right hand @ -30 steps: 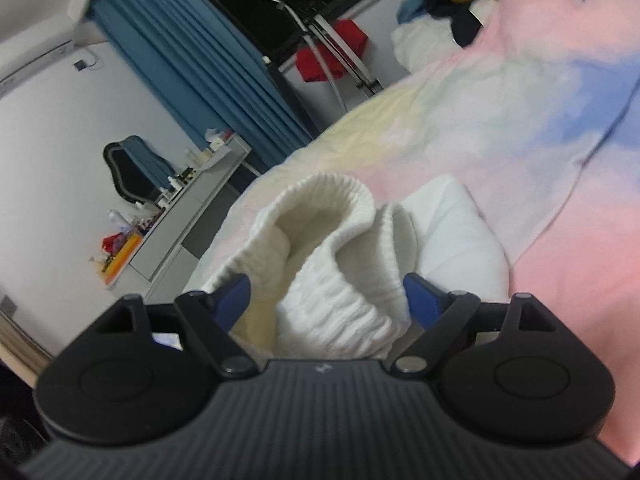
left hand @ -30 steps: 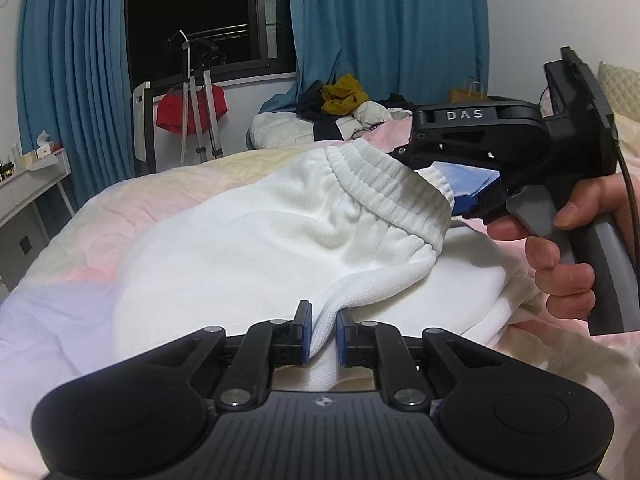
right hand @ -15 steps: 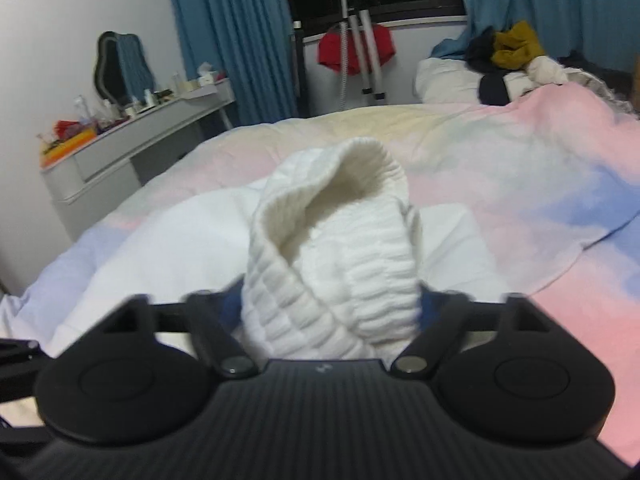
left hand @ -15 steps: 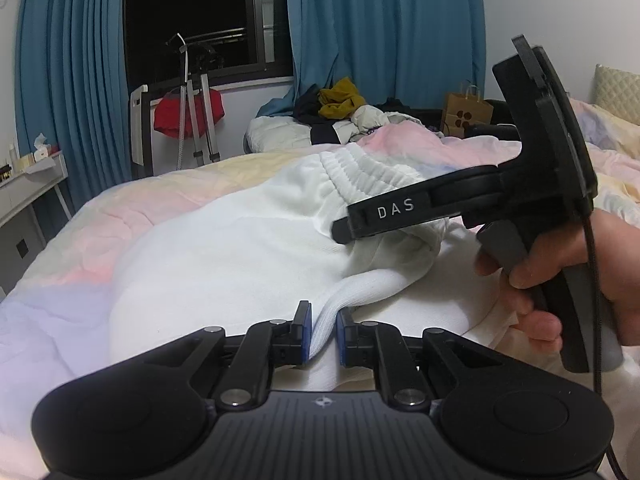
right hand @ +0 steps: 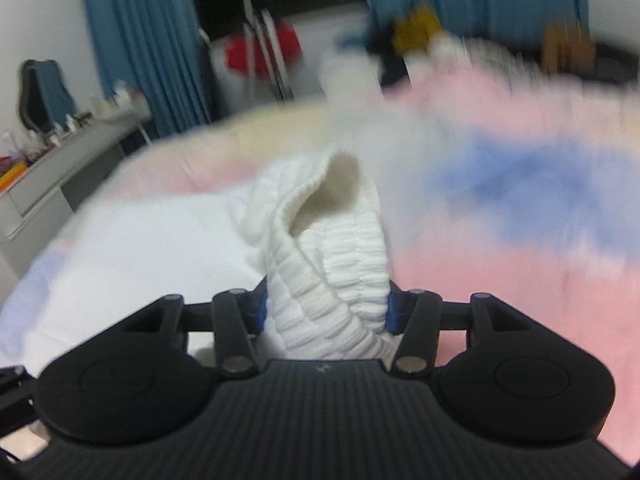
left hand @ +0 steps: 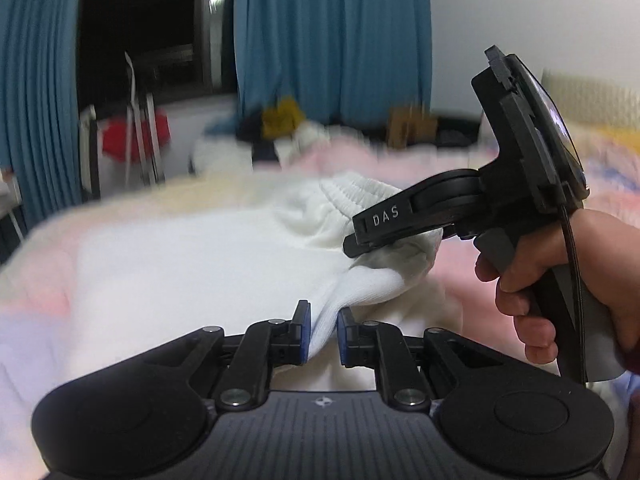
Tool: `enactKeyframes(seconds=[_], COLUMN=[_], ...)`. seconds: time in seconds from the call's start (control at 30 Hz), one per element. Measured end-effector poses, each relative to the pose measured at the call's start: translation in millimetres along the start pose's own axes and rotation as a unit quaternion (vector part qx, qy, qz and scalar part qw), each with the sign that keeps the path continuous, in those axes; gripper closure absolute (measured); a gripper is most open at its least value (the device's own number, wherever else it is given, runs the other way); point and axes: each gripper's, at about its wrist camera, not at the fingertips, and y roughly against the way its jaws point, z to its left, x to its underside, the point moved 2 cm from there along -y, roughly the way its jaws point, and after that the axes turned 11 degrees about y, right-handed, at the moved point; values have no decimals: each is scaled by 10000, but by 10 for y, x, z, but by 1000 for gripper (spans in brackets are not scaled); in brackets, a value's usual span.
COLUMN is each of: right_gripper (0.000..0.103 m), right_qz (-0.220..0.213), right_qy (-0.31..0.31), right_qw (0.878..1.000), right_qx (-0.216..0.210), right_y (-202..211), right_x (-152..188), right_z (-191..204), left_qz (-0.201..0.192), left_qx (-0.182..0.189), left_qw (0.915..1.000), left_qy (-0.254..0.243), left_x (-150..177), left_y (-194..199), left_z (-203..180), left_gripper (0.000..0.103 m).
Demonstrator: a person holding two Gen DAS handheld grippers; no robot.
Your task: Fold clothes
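Observation:
White sweatpants [left hand: 192, 264] lie on the pastel bedspread [left hand: 36, 312]. My left gripper [left hand: 322, 330] is shut on a fold of the white fabric at the near edge. My right gripper [right hand: 326, 308] is shut on the bunched ribbed elastic waistband [right hand: 332, 248], which stands up between its fingers. In the left wrist view the right gripper [left hand: 352, 246] comes in from the right, held by a hand [left hand: 560, 276], gripping the waistband [left hand: 360, 192] above the bed.
A pile of clothes [left hand: 280, 128] lies at the far end of the bed. A drying rack with a red garment [left hand: 136, 136] stands by the dark window and blue curtains [left hand: 332, 40]. A grey desk [right hand: 60, 176] with small items is at left.
My right gripper has closed on the waistband and swung it over toward the right, lifting it. My left gripper keeps its hold on the fabric fold. Both views are now motion-blurred.

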Motion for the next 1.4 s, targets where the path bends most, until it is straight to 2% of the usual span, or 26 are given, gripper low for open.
enactKeyframes(seconds=[0.07,0.13,0.2,0.27,0.3,0.37,0.43,0.57,0.63,0.73,0.8,0.87,0.93,1.13,1.23,1.3,1.33,1.4], right_gripper=[47,45,41,39,39,36,27,14,15,13,0,0,0,0,0,2,6,21], right_qz=[0,-47,-76,-58,-63,-37,4,50,84,176,231,287,375,502,383,319,299,260], right_qy=[-216,-149,-160,-287,-374,-565,-766,-880,-777,-585,-604,-627,-909,-1652,-1039,-839,-862,-907], right_qw=[9997,9998,9997,9993,9990,9980,9967,9959,9968,9980,9978,9975,9945,9758,9862,9899,9906,9920], right_qx=[-96,-133,-194,-246,-251,-276,-285,-207,-186,-153,-136,-121,-353,-1339,-1229,-1100,-1015,-844], right_y=[-64,-10,46,114,138,185,229,272,236,100,3,-94,-217,-506,-382,-340,-320,-280], right_x=[90,52,24,16,4,-22,-34,-33,-31,-4,34,71,105,203,89,60,55,44], right_z=[-69,-46,-33,-60,-87,-143,-203,-292,-301,-307,-354,-400,-460,-437,-209,-130,-122,-108], left_qz=[222,138,80,13,-37,-138,-246,-175,11,345,516,563,608,739,765,768,770,755], left_qx=[-22,104,208,246,254,270,62,-474,-700,-746,-703,-685,-724,-648,-655,-677,-688,-771], left_qw=[9997,9993,9976,9944,9923,9871,9802,9660,9563,9448,9384,9376,9377,9363,9368,9381,9388,9434], left_qy=[64,325,663,1030,1210,1571,1962,2535,2840,3171,3345,3361,3345,3372,3352,3309,3287,3137], left_x=[71,24,-31,-82,-108,-161,-258,-282,-242,-170,-115,-99,-84,0,28,39,45,68], left_y=[-75,15,123,244,309,439,527,553,525,422,372,356,358,201,150,131,121,147], left_z=[6,54,129,265,349,516,743,1194,1418,1644,1739,1790,1823,1821,1807,1804,1803,1740], left_gripper=[84,84,71,52,50,33,19,9,9,9,9,9,9,9,13,15,18,24])
